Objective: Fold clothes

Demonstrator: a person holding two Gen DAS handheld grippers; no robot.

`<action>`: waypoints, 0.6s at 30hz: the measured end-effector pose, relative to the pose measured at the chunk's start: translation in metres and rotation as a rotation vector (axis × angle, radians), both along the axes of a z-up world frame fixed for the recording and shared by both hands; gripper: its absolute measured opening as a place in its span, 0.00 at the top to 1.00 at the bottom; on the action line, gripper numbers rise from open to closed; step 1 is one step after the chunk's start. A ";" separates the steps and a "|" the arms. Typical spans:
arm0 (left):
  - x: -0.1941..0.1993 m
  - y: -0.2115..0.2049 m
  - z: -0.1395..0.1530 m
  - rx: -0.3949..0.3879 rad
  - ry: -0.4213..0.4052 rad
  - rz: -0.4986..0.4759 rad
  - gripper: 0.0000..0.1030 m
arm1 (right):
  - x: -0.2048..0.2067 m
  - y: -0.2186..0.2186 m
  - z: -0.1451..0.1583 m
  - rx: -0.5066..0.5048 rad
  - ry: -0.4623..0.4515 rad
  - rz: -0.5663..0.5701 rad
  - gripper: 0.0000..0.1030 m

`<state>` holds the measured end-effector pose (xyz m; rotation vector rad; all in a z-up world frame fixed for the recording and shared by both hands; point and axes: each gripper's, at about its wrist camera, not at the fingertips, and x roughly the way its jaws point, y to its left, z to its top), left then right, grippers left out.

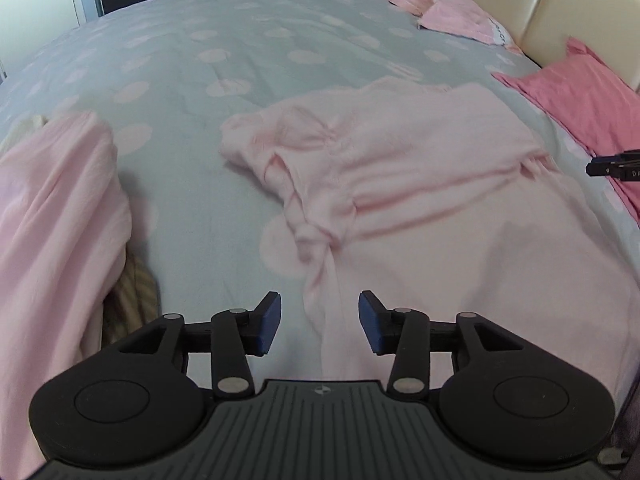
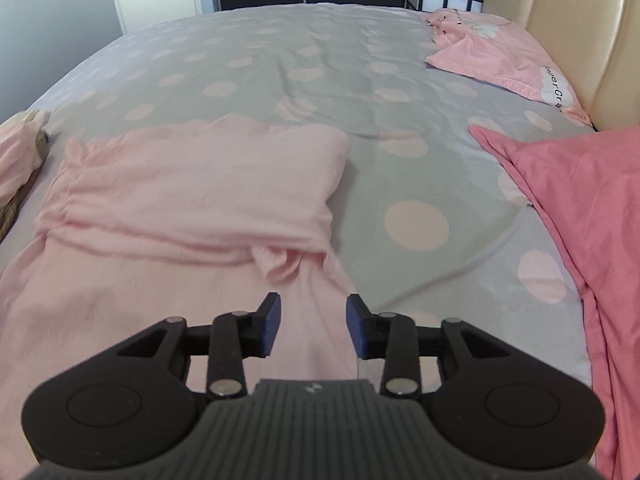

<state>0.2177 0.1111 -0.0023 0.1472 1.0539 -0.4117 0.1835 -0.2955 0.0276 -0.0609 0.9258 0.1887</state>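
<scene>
A pale pink garment (image 1: 420, 168) lies spread on the bed, its far part doubled back over the near part, with a bunched fold along its left edge. My left gripper (image 1: 319, 322) hovers open above that left edge, nothing between its blue pads. In the right wrist view the same pale pink garment (image 2: 192, 196) shows its folded-over far half. My right gripper (image 2: 313, 326) stands open over the garment's near right edge, holding nothing. The right gripper's tip (image 1: 612, 166) shows at the right edge of the left wrist view.
The grey bedspread (image 2: 280, 60) has pale pink dots. A darker pink cloth (image 2: 580, 200) lies at the right, and pink pillows (image 2: 496, 56) rest by the cream headboard (image 2: 560, 20). Another pale pink garment (image 1: 52, 208) is heaped at the left.
</scene>
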 end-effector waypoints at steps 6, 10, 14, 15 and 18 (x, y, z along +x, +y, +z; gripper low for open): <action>-0.061 0.023 -0.016 -0.010 0.064 0.025 0.53 | -0.054 -0.022 -0.002 -0.006 0.027 0.006 0.50; -0.101 0.038 -0.036 -0.041 0.129 0.066 0.53 | -0.092 -0.049 -0.009 0.000 0.091 -0.009 0.49; -0.133 0.048 -0.049 -0.101 0.167 0.126 0.48 | -0.126 -0.077 -0.019 0.045 0.171 -0.046 0.49; -0.141 0.050 -0.052 -0.117 0.181 0.140 0.47 | -0.133 -0.083 -0.021 0.051 0.184 -0.058 0.49; -0.158 0.048 -0.057 -0.137 0.213 0.127 0.46 | -0.151 -0.103 -0.030 0.099 0.239 -0.095 0.44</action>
